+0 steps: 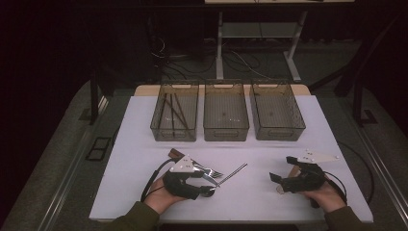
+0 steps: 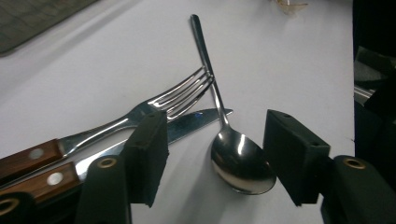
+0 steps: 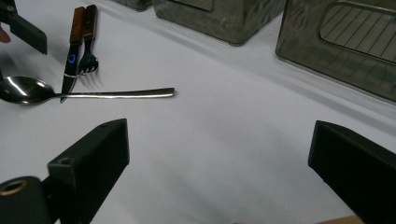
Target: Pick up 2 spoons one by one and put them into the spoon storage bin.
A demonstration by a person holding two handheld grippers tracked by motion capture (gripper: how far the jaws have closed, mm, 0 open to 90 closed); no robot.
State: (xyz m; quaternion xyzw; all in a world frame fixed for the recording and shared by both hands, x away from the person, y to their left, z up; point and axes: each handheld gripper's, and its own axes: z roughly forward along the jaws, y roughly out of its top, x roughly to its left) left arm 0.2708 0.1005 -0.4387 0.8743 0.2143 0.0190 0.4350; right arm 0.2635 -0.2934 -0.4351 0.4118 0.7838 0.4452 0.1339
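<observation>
A white table (image 1: pixel 269 144) holds three clear bins (image 1: pixel 226 111) along its far edge. Near the front left lie a wood-handled knife (image 2: pixel 42 179) and fork (image 2: pixel 140 112), with a steel spoon (image 2: pixel 240 161) across their tips. The spoon looks light, stiff and slippery; its thin neck seems a better hold than the rounded bowl. The left gripper (image 2: pixel 215 154) sits low, jaws half apart astride the bowl, not pressing it. The right gripper (image 3: pixel 219 163) rests near the front right, jaws wide apart, holding nothing.

Glossy metal spoon (image 2: pixel 243 163) — wooden-handled fork (image 2: pixel 140 114).
</observation>
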